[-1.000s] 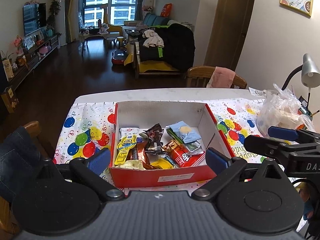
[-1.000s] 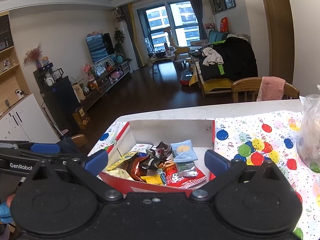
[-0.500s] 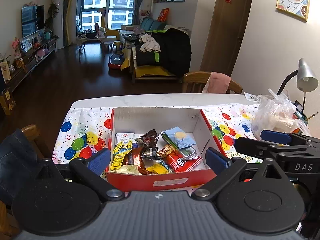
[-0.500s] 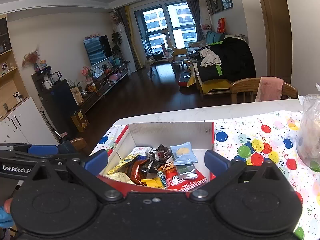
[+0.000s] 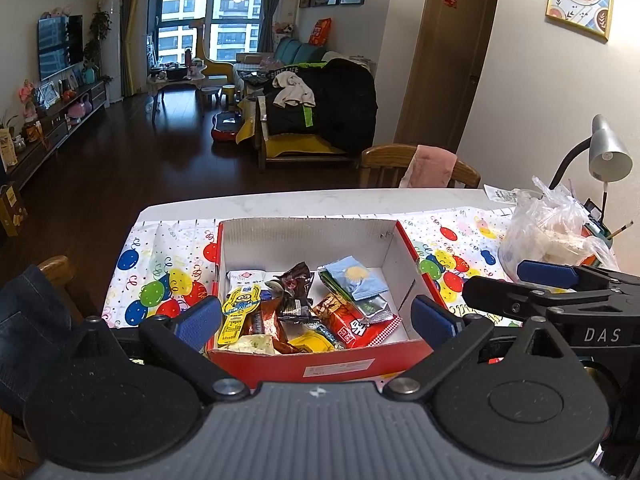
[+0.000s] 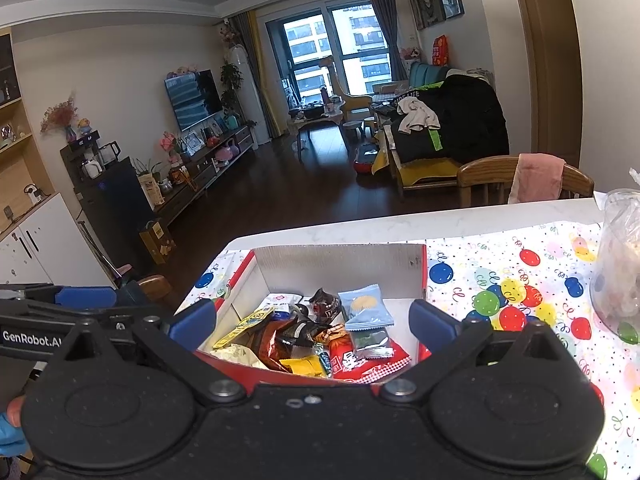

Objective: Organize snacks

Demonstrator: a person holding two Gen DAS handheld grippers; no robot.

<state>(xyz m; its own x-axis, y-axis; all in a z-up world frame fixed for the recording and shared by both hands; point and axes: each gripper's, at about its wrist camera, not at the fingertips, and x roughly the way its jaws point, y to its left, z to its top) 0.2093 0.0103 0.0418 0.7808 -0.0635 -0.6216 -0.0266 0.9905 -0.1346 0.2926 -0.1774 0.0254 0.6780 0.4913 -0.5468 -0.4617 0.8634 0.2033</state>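
We hold both grippers' jaws wide and empty over the red cardboard box (image 5: pixel 320 364); its light, crinkly foil snack packets (image 5: pixel 340 320) look slippery, best pinched at sealed edges

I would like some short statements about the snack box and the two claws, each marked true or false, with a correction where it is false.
1. The red box holds several snack packets. True.
2. The left claw is shut on a snack. False: its fingers stand wide apart with nothing between them but the view of the box.
3. A light blue packet lies in the box, toward its right side. True.
4. The box stands on a bare wooden table. False: it stands on a balloon-print tablecloth.
5. The right claw is open and holds nothing. True.
6. The yellow cartoon packet lies outside the box. False: it lies inside, near the left wall.
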